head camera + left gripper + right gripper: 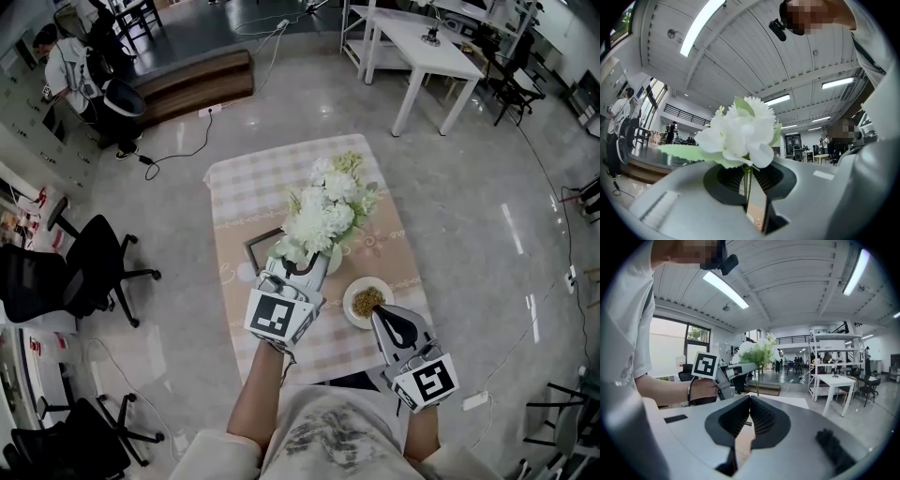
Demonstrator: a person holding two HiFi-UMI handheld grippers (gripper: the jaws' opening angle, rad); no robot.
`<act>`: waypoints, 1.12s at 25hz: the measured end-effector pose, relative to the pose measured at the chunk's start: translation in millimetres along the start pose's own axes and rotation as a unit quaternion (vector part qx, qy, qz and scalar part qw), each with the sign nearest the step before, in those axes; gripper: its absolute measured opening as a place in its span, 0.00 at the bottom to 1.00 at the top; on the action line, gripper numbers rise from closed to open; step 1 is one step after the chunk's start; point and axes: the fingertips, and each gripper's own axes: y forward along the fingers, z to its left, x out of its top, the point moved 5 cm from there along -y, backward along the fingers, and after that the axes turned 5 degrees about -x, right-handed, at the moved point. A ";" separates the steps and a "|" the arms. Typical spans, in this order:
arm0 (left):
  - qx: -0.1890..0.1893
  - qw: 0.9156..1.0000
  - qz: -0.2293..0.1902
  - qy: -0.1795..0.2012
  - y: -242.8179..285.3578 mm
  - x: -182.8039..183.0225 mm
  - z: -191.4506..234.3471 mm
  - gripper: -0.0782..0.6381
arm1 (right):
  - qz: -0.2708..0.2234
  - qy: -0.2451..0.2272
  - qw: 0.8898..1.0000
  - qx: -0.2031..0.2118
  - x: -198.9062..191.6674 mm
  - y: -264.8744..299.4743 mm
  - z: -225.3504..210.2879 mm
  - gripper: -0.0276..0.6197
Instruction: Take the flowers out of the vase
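Note:
A bunch of white flowers (pixel 323 211) with green leaves stands over the middle of the checked table (pixel 234 187). My left gripper (pixel 304 263) reaches in under the blooms from the near side and is shut on the thin green stems (pixel 746 185), with one white flower (pixel 740 136) right above the jaws. In the right gripper view the left gripper (pixel 740 370) holds the flowers (pixel 757 350) up, and a stem (pixel 757 383) hangs below it. A pale bit of the vase (pixel 335 260) shows beneath the blooms; the rest is hidden. My right gripper (pixel 381 315) is shut and empty at the near right.
A small white bowl (pixel 352 307) with yellowish-brown contents sits right beside the right gripper's tip. A dark picture frame (pixel 255 246) lies left of the flowers. Black office chairs (pixel 89 267) stand at the left, and a white table (pixel 427 52) is far off.

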 end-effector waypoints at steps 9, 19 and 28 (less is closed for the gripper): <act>0.003 1.000 -0.018 0.006 -3.4 14.8 4.2 0.19 | -0.005 -0.005 1.000 -0.003 4.7 0.7 4.0 0.07; -0.002 0.999 -0.031 0.011 -5.3 26.7 1.5 0.19 | -0.009 -0.009 1.000 -0.009 6.4 -2.6 7.1 0.07; -0.007 0.999 -0.045 0.017 -13.2 47.1 -1.7 0.19 | -0.015 -0.011 1.000 -0.008 10.8 -4.8 16.2 0.07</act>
